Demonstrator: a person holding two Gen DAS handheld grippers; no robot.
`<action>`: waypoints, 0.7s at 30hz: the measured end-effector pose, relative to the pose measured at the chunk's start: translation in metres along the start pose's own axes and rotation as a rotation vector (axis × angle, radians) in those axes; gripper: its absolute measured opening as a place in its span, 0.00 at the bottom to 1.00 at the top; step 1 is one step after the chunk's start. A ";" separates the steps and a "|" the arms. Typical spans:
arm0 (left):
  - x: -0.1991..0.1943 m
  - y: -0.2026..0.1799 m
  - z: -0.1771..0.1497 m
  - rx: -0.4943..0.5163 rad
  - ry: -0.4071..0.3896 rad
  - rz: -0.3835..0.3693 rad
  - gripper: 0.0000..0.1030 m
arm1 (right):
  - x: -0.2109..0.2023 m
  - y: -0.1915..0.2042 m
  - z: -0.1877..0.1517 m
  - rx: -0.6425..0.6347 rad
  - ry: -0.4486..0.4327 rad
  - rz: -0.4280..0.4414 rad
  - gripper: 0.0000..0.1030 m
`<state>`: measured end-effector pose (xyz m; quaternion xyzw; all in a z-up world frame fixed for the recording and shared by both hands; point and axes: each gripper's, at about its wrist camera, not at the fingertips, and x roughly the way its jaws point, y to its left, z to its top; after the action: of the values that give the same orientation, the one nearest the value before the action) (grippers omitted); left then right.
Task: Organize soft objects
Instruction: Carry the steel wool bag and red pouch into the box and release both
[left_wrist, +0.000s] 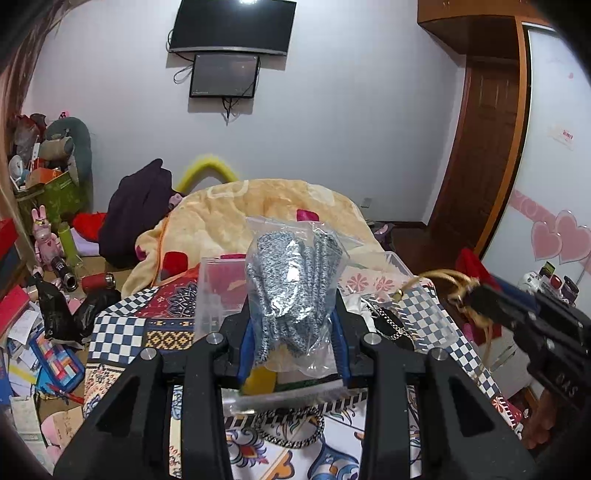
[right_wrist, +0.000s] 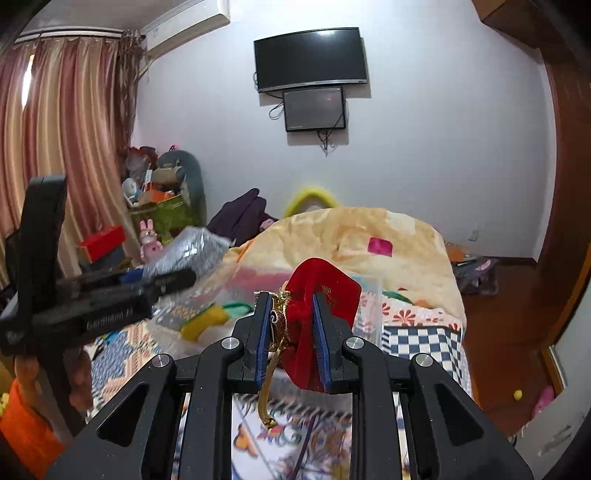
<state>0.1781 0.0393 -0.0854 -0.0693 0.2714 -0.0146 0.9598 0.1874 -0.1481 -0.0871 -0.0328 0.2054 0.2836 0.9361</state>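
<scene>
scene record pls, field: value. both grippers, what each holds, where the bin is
left gripper: shut on clear plastic zip bag of blue-grey knitted fabric, held up off the bed
right gripper: shut on red velvet drawstring pouch with gold cord, also lifted
clear plastic storage box: on the patterned patchwork bedspread, just beyond both grippers, open top
behind box: peach fleece blanket, heaped
wall: black television
</scene>
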 end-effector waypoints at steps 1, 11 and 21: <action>0.005 -0.001 0.000 -0.001 0.010 -0.003 0.33 | 0.006 -0.001 0.002 0.006 0.005 -0.002 0.19; 0.059 -0.012 -0.009 0.030 0.136 -0.014 0.33 | 0.052 0.001 -0.008 -0.003 0.121 -0.033 0.19; 0.062 -0.014 -0.021 0.046 0.179 0.000 0.51 | 0.065 -0.006 -0.026 0.001 0.235 -0.047 0.43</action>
<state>0.2204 0.0186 -0.1335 -0.0458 0.3555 -0.0271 0.9332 0.2302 -0.1241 -0.1374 -0.0704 0.3131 0.2556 0.9120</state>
